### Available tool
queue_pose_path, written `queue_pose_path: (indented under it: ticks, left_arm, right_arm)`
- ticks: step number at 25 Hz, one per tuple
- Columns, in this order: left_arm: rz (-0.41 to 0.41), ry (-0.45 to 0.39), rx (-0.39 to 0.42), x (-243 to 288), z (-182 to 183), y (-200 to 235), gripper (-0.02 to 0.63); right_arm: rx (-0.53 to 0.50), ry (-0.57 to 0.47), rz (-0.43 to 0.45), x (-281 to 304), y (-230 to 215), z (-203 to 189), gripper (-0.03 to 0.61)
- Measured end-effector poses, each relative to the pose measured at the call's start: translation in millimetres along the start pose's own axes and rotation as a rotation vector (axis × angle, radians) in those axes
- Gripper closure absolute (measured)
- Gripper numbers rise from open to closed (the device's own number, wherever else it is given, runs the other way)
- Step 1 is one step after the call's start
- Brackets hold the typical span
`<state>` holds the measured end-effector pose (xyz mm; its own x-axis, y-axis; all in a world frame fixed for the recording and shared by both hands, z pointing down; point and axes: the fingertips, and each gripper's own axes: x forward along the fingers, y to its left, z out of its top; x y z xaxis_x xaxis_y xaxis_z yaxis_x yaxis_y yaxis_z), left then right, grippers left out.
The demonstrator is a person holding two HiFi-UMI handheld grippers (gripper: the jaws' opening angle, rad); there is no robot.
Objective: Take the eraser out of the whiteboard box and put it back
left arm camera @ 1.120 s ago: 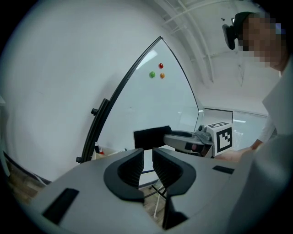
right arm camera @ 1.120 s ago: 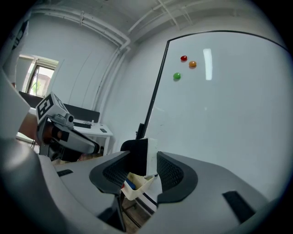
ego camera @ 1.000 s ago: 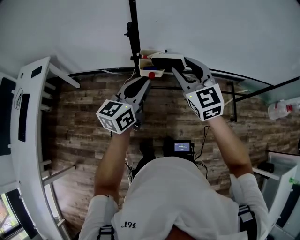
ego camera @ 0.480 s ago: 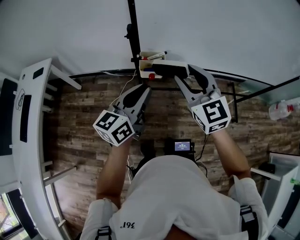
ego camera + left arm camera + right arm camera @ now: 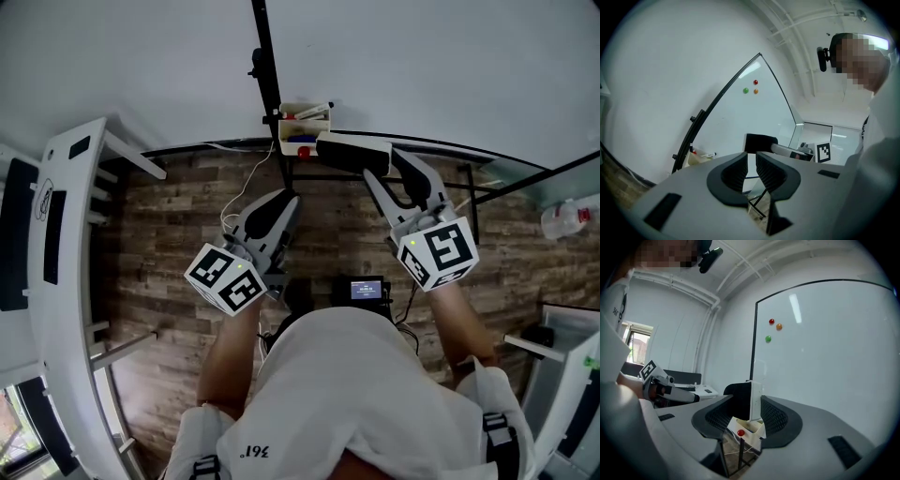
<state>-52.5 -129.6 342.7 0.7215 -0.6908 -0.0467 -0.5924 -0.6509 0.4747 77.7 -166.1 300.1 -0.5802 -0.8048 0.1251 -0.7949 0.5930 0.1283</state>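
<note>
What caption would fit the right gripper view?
Right gripper holding the eraser near the box, in front of the whiteboard.

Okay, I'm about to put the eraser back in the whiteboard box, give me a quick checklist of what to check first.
1. Eraser gripped between the right gripper's fingers: ok.
2. Eraser fully outside the whiteboard box, beside it: ok.
3. Room left in the box next to the markers: cannot tell.
4. Left gripper empty, fingers slightly apart: ok.
5. Left gripper held away from the box: ok.
</note>
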Motion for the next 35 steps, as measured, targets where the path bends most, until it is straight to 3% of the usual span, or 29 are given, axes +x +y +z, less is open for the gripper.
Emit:
queue_pose_path:
  ticks: [23, 35]
  left_arm:
    - [0.004, 0.045, -0.054, -24.2, -35.5, -20.2, 0.566]
    - [0.043, 0.067, -0.081, -43.2, -52.9, -12.6, 0.566]
  right_arm:
    - [0.148, 0.012, -0.004, -47.9, 2.0, -31.3, 0.385]
    - [0.211, 0.034, -0.032, -63.4, -2.7, -51.0, 0.385]
